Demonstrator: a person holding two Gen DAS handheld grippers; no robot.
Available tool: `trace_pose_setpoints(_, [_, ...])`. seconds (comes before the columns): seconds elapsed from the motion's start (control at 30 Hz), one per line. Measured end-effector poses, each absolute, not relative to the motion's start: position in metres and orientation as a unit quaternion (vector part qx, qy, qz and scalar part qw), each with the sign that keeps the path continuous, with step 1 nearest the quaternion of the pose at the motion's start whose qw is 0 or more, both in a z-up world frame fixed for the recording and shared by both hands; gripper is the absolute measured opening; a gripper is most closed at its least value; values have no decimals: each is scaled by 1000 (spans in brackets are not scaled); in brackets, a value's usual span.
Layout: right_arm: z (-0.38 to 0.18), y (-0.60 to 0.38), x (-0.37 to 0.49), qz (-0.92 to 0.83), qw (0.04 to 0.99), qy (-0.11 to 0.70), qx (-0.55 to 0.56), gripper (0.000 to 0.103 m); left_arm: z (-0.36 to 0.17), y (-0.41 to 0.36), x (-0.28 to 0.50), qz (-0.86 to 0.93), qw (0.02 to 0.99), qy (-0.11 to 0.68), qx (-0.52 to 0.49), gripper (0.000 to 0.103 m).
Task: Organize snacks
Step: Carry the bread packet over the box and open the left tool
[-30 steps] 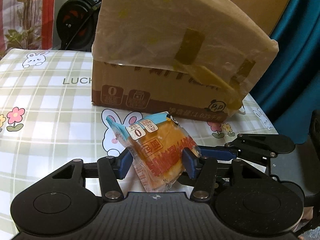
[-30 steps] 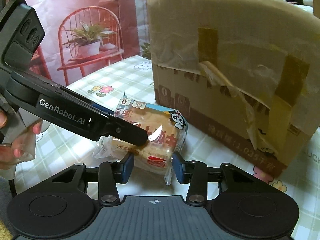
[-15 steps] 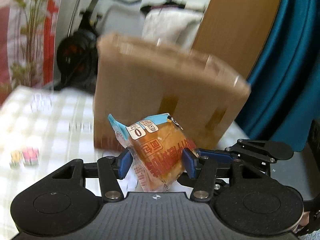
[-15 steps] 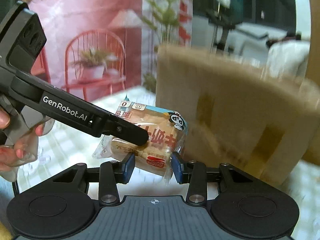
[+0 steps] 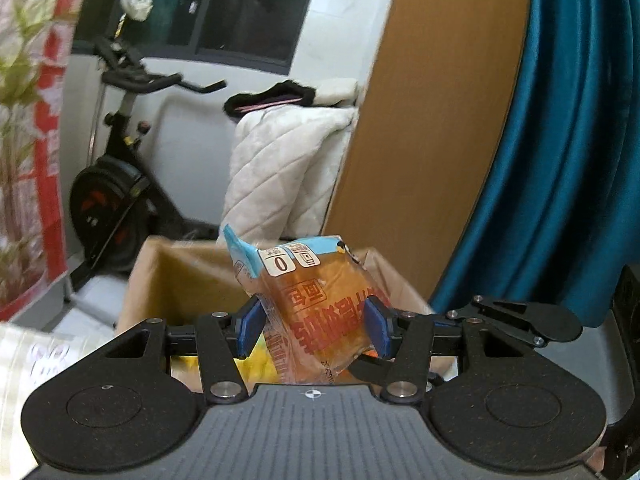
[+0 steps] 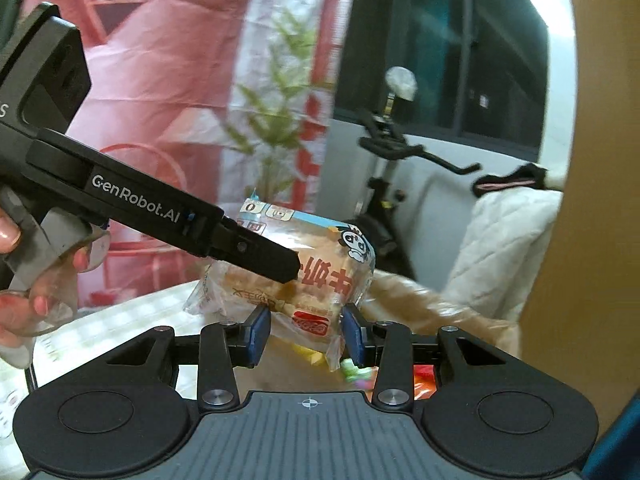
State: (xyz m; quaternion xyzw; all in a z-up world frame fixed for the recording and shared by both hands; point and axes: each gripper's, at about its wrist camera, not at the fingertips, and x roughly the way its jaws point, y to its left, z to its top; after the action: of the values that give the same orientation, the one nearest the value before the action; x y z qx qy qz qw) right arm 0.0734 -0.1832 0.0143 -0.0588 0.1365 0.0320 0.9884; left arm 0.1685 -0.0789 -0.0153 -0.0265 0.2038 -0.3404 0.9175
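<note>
A clear-wrapped bread snack pack (image 5: 316, 312) with a blue top and red lettering is held by both grippers at once. My left gripper (image 5: 314, 326) is shut on its sides. My right gripper (image 6: 306, 332) is shut on its lower part (image 6: 316, 280). The pack hangs in the air over the open top of a brown cardboard box (image 5: 180, 280), which also shows in the right wrist view (image 6: 432, 312). Bright snack wrappers (image 6: 360, 372) lie inside the box. The left gripper's black body (image 6: 160, 216) crosses the right wrist view from the left.
A checked tablecloth (image 6: 128, 320) lies to the left of the box. Behind are an exercise bike (image 5: 116, 184), a white quilted cover (image 5: 288, 160), a wooden panel (image 5: 432, 120) and a teal curtain (image 5: 568, 160).
Both grippers have lifted the bread pack from the table in front of the box up to above the box's open top. The grips have not changed.
</note>
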Motion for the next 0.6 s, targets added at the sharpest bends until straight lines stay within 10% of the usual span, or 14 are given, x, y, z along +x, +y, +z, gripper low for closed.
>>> trace_pose_setpoints(0.37, [-21,-218,108,-43,979,200,-21,42,-50,-128,211,-345,904,252,-18,56])
trace_pose_setpoints(0.6, [-33,-221,103,-81,975,208,3,74,-48,-103,206,-294,926,236,-12,70])
